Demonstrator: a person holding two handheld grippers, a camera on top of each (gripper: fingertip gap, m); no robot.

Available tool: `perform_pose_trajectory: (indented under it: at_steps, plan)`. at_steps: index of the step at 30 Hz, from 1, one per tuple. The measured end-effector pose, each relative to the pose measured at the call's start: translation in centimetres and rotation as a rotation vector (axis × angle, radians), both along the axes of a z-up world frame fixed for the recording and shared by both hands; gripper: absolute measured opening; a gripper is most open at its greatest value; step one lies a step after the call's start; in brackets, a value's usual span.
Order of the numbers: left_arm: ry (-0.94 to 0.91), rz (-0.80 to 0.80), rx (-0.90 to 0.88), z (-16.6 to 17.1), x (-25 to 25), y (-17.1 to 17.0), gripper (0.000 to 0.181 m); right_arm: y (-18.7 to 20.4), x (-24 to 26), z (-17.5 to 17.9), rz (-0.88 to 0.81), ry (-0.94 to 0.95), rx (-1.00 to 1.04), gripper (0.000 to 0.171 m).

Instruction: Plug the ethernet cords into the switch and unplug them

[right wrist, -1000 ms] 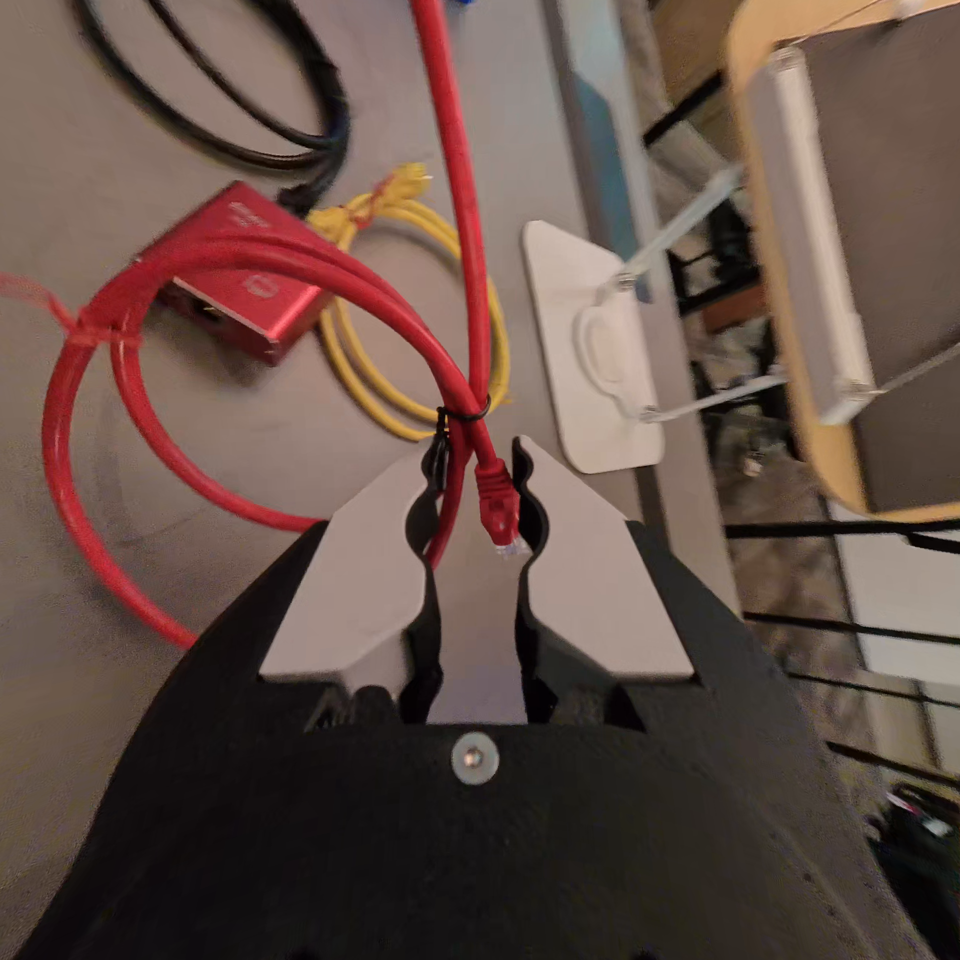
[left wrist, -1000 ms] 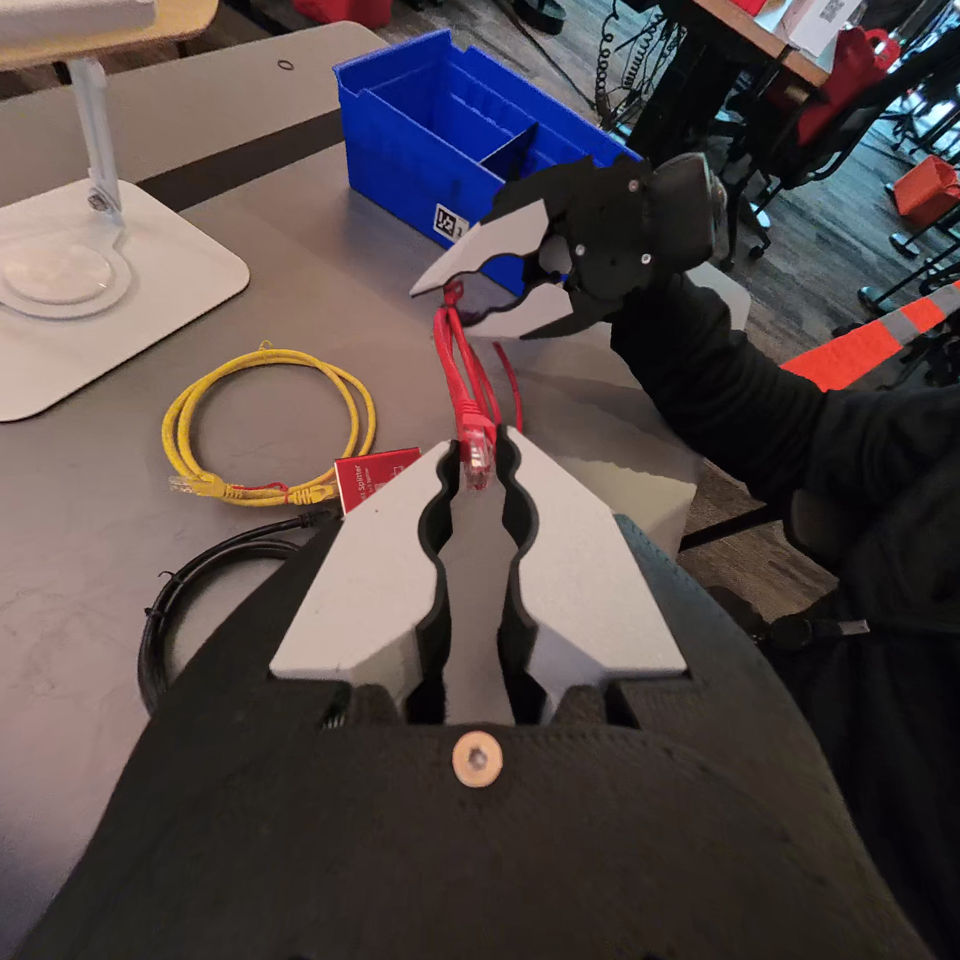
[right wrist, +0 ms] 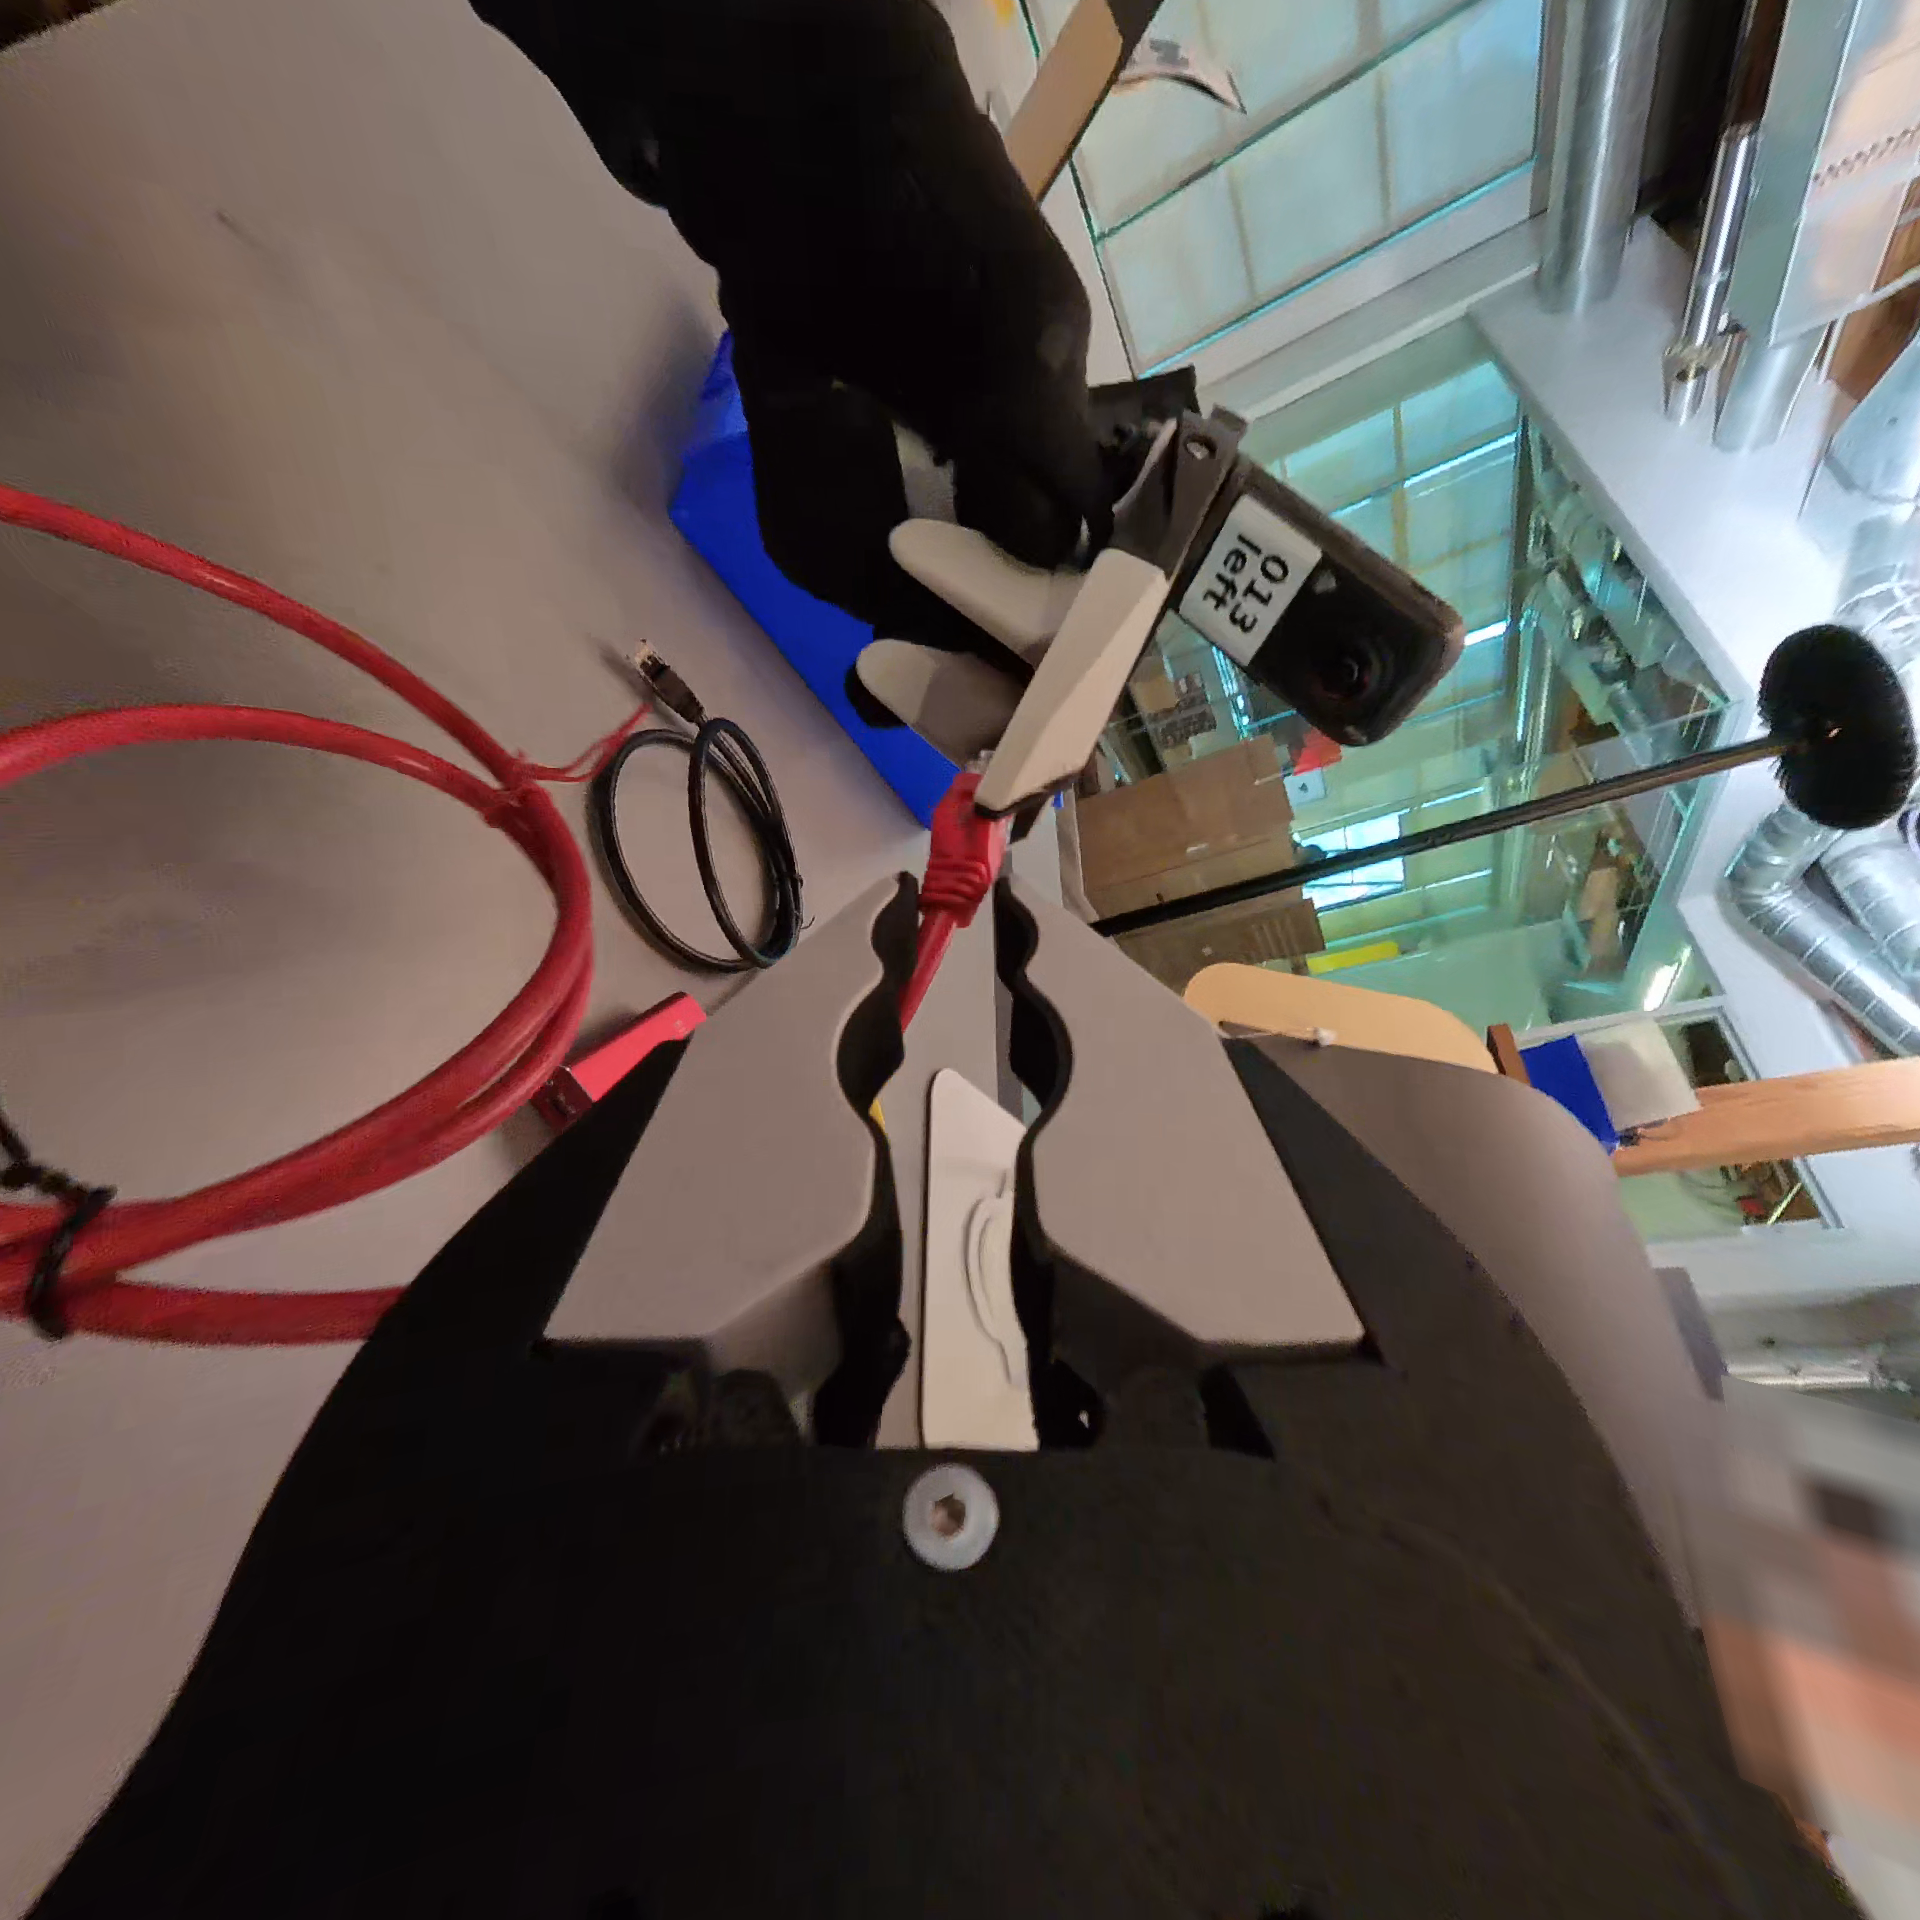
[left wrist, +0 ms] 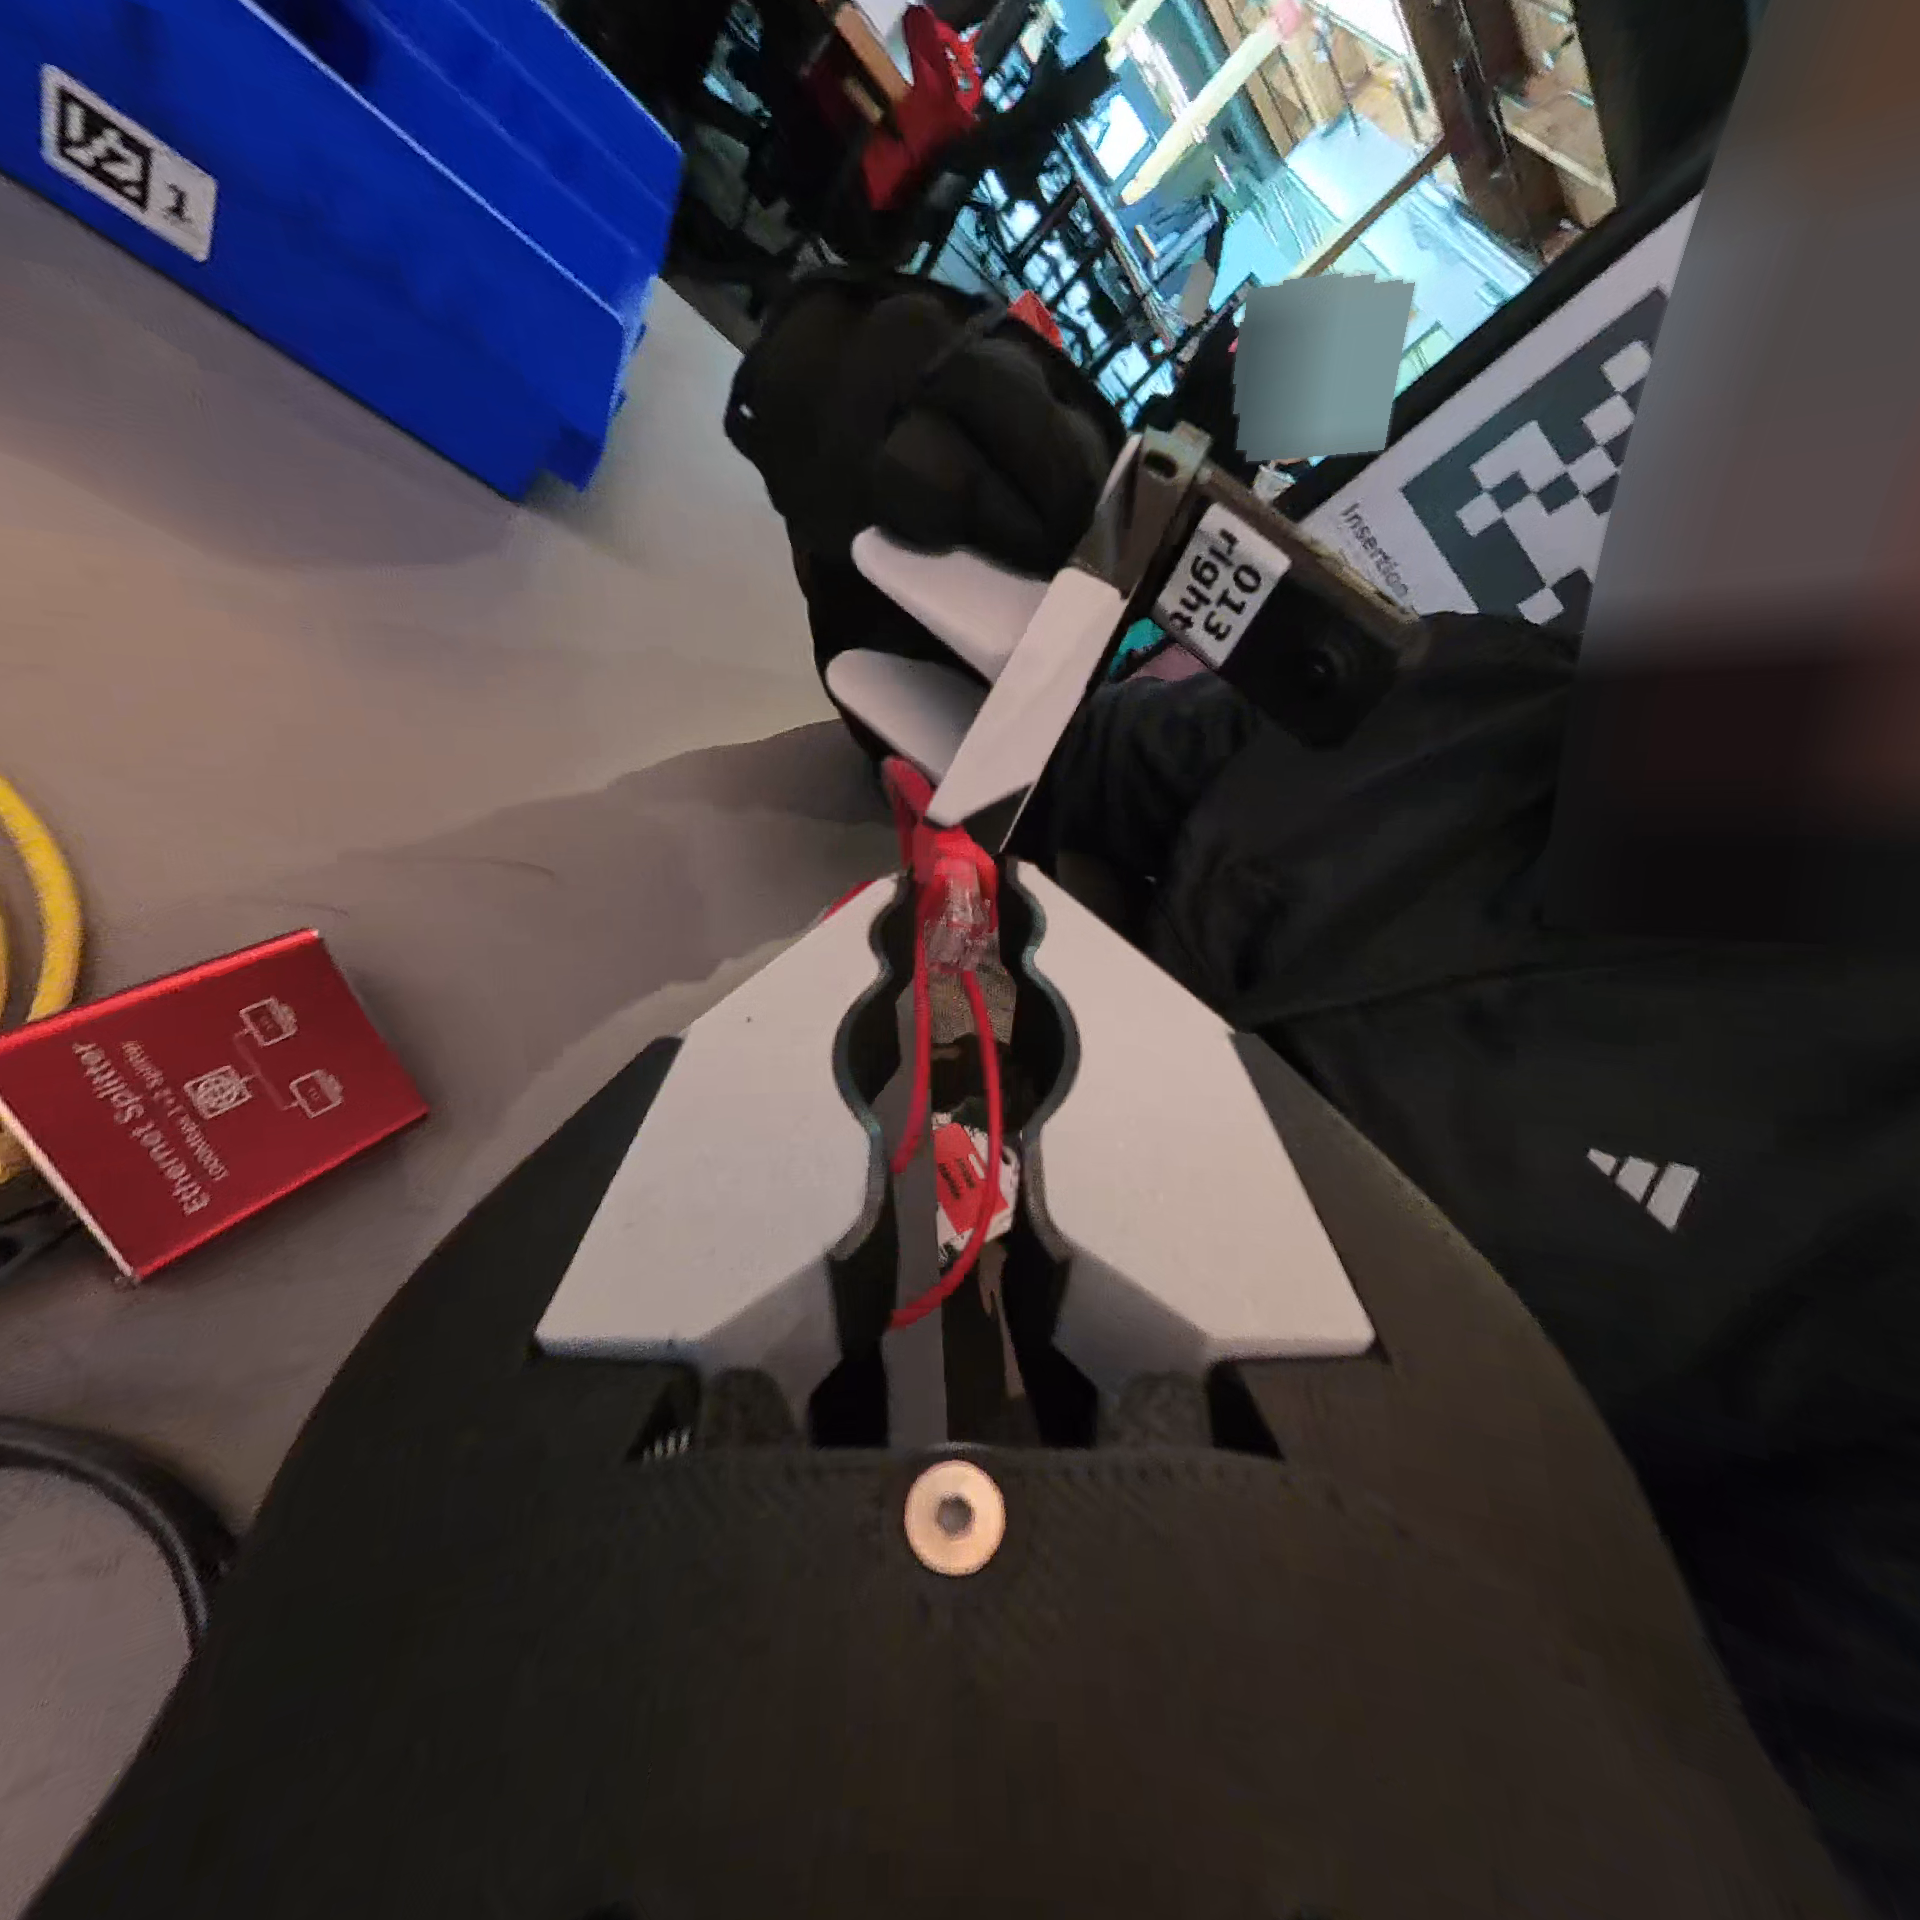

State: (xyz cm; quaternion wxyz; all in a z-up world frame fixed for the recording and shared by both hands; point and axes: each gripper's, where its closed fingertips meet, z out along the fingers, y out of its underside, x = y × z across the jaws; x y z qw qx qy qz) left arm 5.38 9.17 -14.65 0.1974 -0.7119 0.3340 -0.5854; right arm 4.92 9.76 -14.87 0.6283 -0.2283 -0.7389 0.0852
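The red ethernet cord's plug [left wrist: 956,914] is held in the air between both grippers. My left gripper [left wrist: 958,878] is shut on its clear end. My right gripper [right wrist: 954,886] is shut on the plug's red boot [right wrist: 961,857], and the cord runs back between its fingers. Each gripper faces the other, tip to tip: the right one [left wrist: 971,800] shows from above in the left wrist view, the left one [right wrist: 1023,774] in the right wrist view. The red switch [left wrist: 208,1101] lies flat on the grey table [left wrist: 364,675], left of my left gripper, with nothing visibly plugged in.
The red cord's loops [right wrist: 499,987] hang at the left, bound with ties. A coiled black cable [right wrist: 707,842] and a yellow cable [left wrist: 47,894] lie on the table. A blue bin [left wrist: 395,239] stands at the back. A gloved hand [left wrist: 914,447] holds the right gripper. My left and right fingertips are right by each other. The red switch [left wrist: 208,1101] is about 15 centimeters from both grippers' fingertips.
Both grippers have come together over the table and turned to face each other. The right gripper now closes on the boot of the plug that the left one holds.
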Motion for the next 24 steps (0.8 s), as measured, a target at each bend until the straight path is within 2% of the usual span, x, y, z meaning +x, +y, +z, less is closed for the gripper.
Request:
perform_pose_trajectory:
  at_steps: [9,14,18,19,20,21,23,24]
  plan:
    - [-0.163,-0.135,-0.015,1.4,0.6,-2.1,0.012,-2.6,0.0,1.5,0.064,0.056,0.033,0.014]
    - [-0.257,-0.082,-0.058,1.7,0.5,-1.4,0.013,-1.9,-0.2,1.7,-0.015,0.071,0.027,0.013]
    - [-0.224,0.014,-0.004,1.4,0.5,-0.1,0.013,-0.7,-0.1,1.5,-0.005,0.076,-0.214,0.012]
    - [-0.193,0.05,0.031,1.2,0.5,0.4,0.018,-0.4,0.0,1.6,0.015,0.085,-0.306,0.01]
    - [-0.161,0.094,0.079,1.0,0.3,1.0,0.022,-0.3,0.2,1.7,0.047,0.098,-0.395,0.001]
    - [-0.137,0.131,0.131,1.1,0.1,1.4,0.025,-0.2,0.4,1.9,0.084,0.104,-0.478,0.001]
    - [-0.104,0.142,0.191,1.4,0.0,1.1,0.019,0.8,0.8,2.0,0.103,0.12,-0.582,0.0]
    - [-0.109,0.14,0.202,1.7,0.1,0.9,0.004,1.2,1.0,1.9,0.101,0.117,-0.606,0.0]
